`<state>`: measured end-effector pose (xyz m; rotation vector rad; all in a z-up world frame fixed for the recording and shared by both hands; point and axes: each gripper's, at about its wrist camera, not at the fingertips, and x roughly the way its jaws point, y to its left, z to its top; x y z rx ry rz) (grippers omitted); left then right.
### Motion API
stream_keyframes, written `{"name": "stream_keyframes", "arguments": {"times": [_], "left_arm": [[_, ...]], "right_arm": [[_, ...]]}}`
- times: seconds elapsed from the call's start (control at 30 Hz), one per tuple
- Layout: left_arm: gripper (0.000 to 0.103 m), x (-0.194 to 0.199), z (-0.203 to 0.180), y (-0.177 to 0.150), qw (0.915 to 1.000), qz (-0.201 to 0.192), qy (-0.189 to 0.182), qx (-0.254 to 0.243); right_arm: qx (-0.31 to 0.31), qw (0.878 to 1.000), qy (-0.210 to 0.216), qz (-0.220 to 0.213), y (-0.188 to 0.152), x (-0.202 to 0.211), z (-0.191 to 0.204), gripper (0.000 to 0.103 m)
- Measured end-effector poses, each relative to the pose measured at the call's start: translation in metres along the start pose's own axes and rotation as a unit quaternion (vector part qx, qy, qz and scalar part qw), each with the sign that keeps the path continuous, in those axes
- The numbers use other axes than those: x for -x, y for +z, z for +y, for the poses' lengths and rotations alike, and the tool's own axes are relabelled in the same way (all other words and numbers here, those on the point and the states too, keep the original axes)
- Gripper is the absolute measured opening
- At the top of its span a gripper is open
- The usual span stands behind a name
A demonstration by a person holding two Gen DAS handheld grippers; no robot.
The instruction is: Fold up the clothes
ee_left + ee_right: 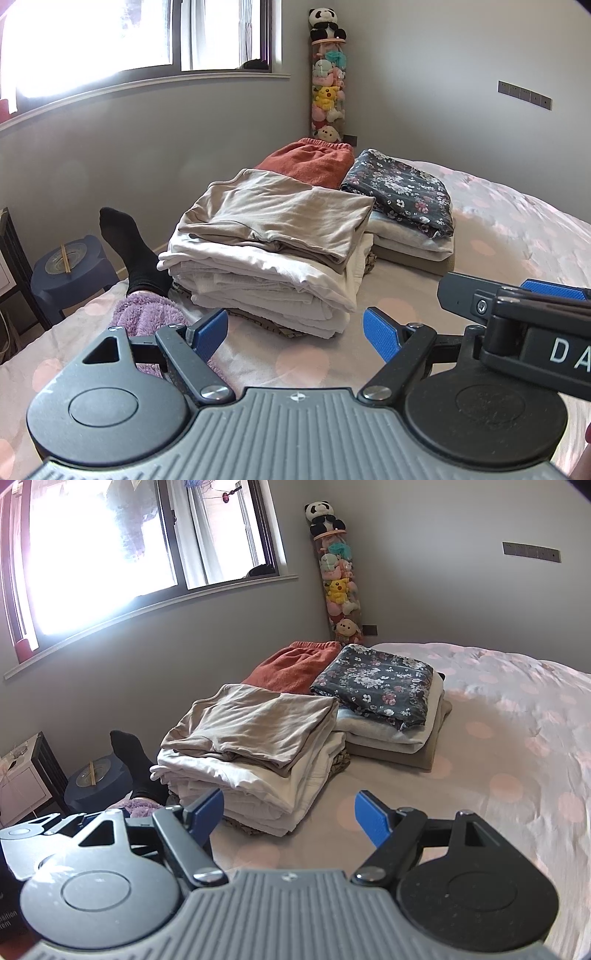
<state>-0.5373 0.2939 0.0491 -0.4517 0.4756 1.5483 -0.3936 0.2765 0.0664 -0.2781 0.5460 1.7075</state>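
Premises are a home bedroom: a bed [517, 738] with dotted cover bears stacks of folded clothes [255, 753], beside a window [147, 542] and a tube of plush toys [338, 576].

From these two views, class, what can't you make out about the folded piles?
- Left wrist: garments under the beige top; only their edges show.
- Right wrist: layers under the floral piece, covered.
- Both: rust garment, far side behind the piles.
- Left wrist: right gripper, cut off by the edge.

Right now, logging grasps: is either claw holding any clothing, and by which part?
Nothing is held: left claw and right claw are open, short of the folded stack.
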Motion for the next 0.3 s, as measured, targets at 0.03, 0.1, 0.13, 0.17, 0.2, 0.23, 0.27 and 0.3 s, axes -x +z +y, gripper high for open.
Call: {"name": "stream_keyframes", "arguments": {"times": [0.03,0.1,0.13,0.17,0.2,0.23,0.27,0.3], "left_arm": [[0.080,-0.0002,-0.0004,-0.0003,1.0000,0.001,0.000,0.000],[0.080,-0.0009,-0.0005,-0.0007,1.0000,0.002,0.000,-0.001],[0.080,-0.0012,-0.0005,-0.0009,1.0000,0.002,0.000,-0.002],[0.080,-0.0005,-0.0006,-0.0014,1.0000,0.001,0.000,-0.003],[0.080,0.0003,-0.0008,-0.0019,1.0000,-0.001,0.000,-0.004],[0.080,0.0011,-0.0009,-0.0024,1.0000,-0.003,0.000,-0.006],[0.080,0.0019,-0.0015,-0.0028,1.0000,-0.005,0.001,-0.007],[0.080,0.0023,-0.0022,-0.0028,0.9999,-0.006,0.002,-0.008]], "right_arm": [[-0.001,1.000,-0.001,0.001,-0.0004,-0.0003,-0.0002,0.081],[-0.002,1.000,-0.002,0.002,-0.0013,-0.0008,-0.0009,0.081],[-0.003,1.000,-0.002,0.002,-0.0017,-0.0009,-0.0011,0.082],[-0.003,1.000,-0.003,0.003,-0.0020,-0.0012,-0.0011,0.082],[-0.003,1.000,-0.003,0.003,-0.0022,-0.0014,-0.0009,0.082],[-0.002,1.000,-0.003,0.003,-0.0023,-0.0014,-0.0006,0.082],[0.000,1.000,-0.003,0.002,-0.0024,-0.0013,-0.0001,0.082],[0.001,1.000,-0.003,0.002,-0.0025,-0.0013,0.0006,0.082]]}}
